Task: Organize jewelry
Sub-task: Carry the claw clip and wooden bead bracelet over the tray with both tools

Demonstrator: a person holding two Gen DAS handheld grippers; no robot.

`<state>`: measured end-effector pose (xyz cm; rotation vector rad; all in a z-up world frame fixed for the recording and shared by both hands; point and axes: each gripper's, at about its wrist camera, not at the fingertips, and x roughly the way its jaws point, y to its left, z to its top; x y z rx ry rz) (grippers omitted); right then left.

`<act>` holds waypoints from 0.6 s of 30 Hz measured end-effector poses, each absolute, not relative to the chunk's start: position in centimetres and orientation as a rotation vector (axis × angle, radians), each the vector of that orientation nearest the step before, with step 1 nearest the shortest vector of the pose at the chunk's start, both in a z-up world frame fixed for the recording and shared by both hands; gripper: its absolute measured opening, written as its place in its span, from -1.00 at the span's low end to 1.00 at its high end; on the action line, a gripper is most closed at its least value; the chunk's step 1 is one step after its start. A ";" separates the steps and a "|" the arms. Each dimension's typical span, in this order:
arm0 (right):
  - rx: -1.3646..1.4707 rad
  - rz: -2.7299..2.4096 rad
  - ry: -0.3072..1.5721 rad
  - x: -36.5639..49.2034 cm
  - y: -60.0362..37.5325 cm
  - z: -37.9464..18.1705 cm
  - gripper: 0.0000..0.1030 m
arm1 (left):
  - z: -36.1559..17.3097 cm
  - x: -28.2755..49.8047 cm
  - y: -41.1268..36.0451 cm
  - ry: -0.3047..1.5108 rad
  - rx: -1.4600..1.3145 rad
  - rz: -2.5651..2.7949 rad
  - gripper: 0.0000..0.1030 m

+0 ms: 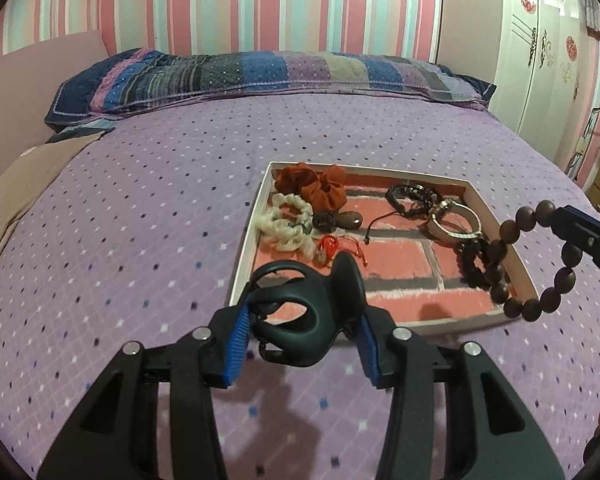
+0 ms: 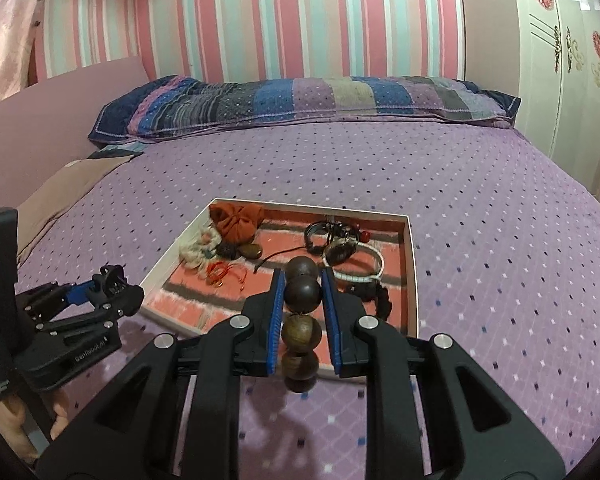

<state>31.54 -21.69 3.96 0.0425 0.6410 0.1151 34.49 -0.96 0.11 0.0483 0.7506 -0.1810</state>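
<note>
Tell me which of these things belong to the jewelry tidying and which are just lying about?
Part of the job:
- brown wooden bead bracelet, in the right gripper
- black plastic hair claw, in the left gripper
- shallow white tray with brick-pattern lining
- rust-orange fabric scrunchie

Just lying about:
- striped patchwork pillow
- purple dotted bedspread

Black gripper [image 1: 302, 344], blue pads [image 1: 236, 346], silver screws
</note>
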 end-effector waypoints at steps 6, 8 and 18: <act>0.058 0.074 0.689 35.3 -23.2 1.2 -0.62 | -1.7 37.9 -2.4 0.773 0.051 -0.183 -0.11; 0.057 0.048 0.710 36.3 -23.8 0.0 -0.62 | -2.3 38.8 -2.8 0.778 0.055 -0.185 -0.11; 0.016 -0.044 0.807 38.7 -24.7 -4.3 -0.62 | -5.0 42.1 -3.4 0.823 0.062 -0.191 -0.11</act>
